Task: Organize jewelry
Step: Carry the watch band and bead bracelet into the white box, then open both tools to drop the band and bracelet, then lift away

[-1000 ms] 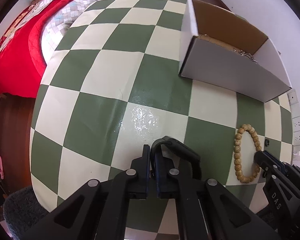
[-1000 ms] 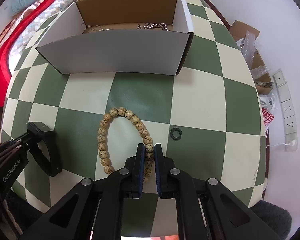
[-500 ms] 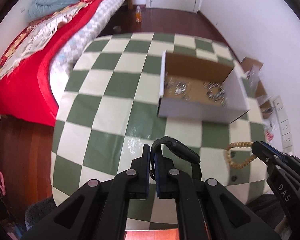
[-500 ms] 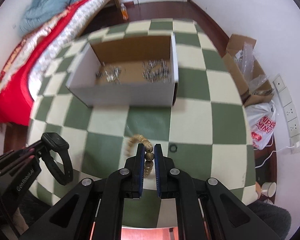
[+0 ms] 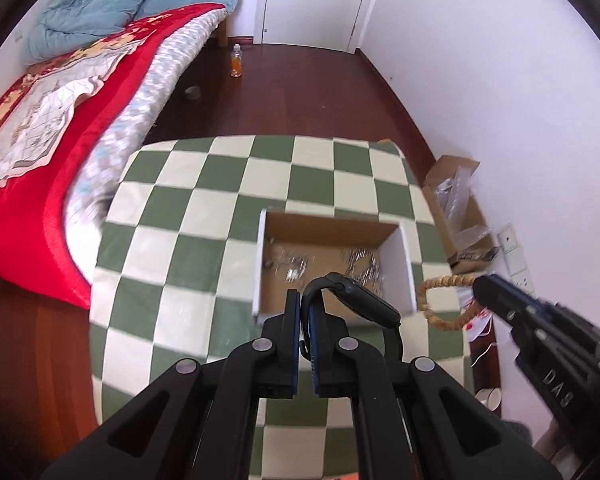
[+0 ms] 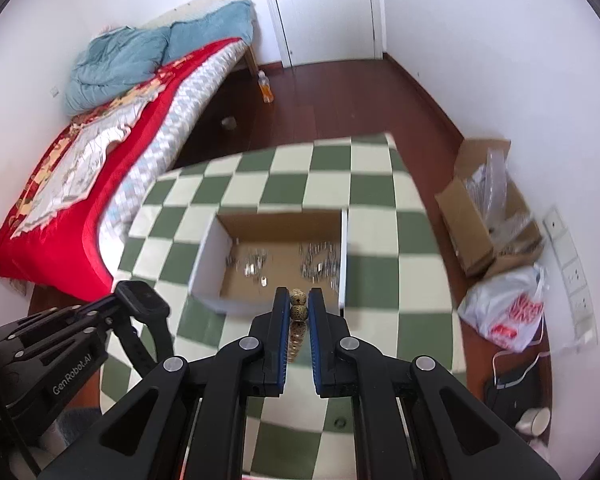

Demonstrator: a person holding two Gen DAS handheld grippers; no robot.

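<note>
Two handheld grippers hang above a green-and-cream checkered table (image 5: pixel 204 216), each carrying a piece bound for the open cardboard box (image 6: pixel 204 264) at the table's middle. The left gripper (image 5: pixel 305 312) has its jaws pinched tight on the strap of a black smartwatch (image 5: pixel 360 300), whose body arcs up and over toward two o'clock of the fingertips. The right gripper (image 6: pixel 298 312) is clamped on a wooden bead bracelet (image 6: pixel 299 312); from the left wrist view the bracelet's loop dangles free at three o'clock of the box, off the tabletop. Inside the box, silvery chains (image 6: pixel 318 264) already lie scattered across the brown floor, blurred in both views. A small dark ring (image 6: pixel 339 423) remains on the table at about five o'clock of the box, near the table's edge.

The step in hand appears to be the carry to the box. Doing it well likely means bringing each piece over the opening, clear of the near white wall, lowering it until the hanging loop or strap is well inside, and only then parting the jaws, so nothing catches the rim or lands on the chains in a tangle.
</note>
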